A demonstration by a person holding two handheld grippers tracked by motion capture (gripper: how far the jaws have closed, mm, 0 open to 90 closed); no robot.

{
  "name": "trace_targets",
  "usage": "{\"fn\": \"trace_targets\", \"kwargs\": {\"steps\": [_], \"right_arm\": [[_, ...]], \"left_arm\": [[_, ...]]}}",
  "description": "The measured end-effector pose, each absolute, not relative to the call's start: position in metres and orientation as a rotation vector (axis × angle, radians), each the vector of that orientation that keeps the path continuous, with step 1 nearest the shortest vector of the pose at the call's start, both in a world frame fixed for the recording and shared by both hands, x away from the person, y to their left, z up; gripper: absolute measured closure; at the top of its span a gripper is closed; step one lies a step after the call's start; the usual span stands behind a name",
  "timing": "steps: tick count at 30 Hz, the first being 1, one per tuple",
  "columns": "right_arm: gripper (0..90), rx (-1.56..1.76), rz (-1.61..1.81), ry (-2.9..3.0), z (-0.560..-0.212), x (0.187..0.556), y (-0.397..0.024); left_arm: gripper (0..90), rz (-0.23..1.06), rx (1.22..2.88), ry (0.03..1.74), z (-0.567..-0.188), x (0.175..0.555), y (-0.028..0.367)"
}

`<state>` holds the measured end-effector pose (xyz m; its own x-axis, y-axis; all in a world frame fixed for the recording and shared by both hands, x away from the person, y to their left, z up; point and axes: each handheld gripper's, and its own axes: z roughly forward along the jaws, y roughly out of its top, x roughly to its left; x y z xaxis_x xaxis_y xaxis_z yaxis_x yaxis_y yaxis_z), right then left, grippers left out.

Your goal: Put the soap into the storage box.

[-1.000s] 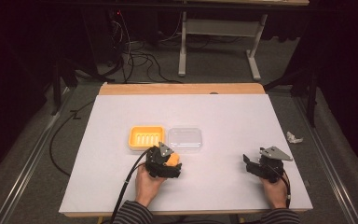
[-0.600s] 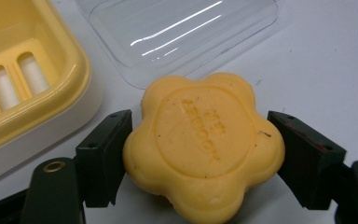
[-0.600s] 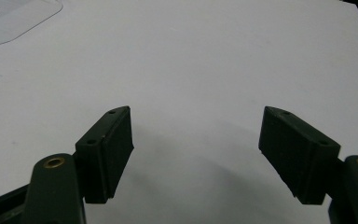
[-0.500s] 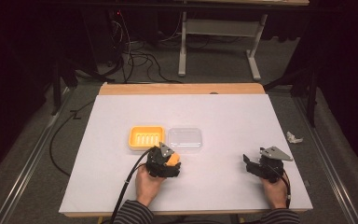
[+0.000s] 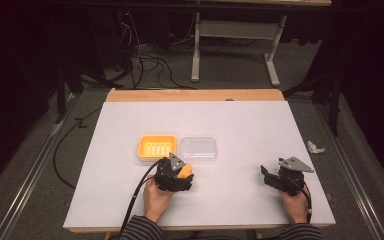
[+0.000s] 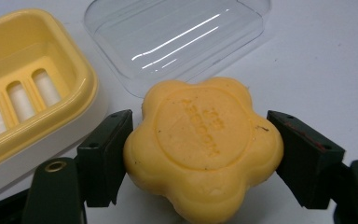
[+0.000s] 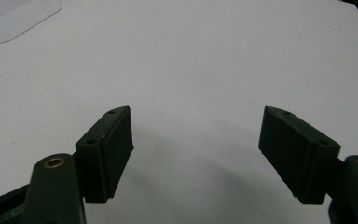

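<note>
left tool (image 6: 200,154) clenched on orange flower-shaped soap bar (image 6: 203,144), unchanged | yellow slotted soap dish (image 5: 156,146) at 11 o'clock, placement pending | right tool (image 7: 198,154) released, idle

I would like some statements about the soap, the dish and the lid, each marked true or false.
1. The soap lies between the jaws of the left tongs. True.
2. The soap is inside the yellow dish. False: it is outside the dish, on the table.
3. The clear lid lies on the table beside the dish. True.
4. The right tongs hold the lid. False: they are open over bare table, holding nothing.
5. The soap is square. False: it has a flower shape.
</note>
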<state>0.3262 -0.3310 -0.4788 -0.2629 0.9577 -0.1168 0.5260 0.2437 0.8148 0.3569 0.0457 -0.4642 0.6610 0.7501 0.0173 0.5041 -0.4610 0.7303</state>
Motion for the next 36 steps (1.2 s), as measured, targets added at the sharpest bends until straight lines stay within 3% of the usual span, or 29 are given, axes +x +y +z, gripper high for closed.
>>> {"fn": "trace_targets", "kwargs": {"steps": [36], "right_arm": [[26.3,1.349,0.882,1.895,-0.479,0.326,-0.331]], "left_arm": [[25.9,0.414,2.078,0.982,-0.434,0.347,0.088]]}}
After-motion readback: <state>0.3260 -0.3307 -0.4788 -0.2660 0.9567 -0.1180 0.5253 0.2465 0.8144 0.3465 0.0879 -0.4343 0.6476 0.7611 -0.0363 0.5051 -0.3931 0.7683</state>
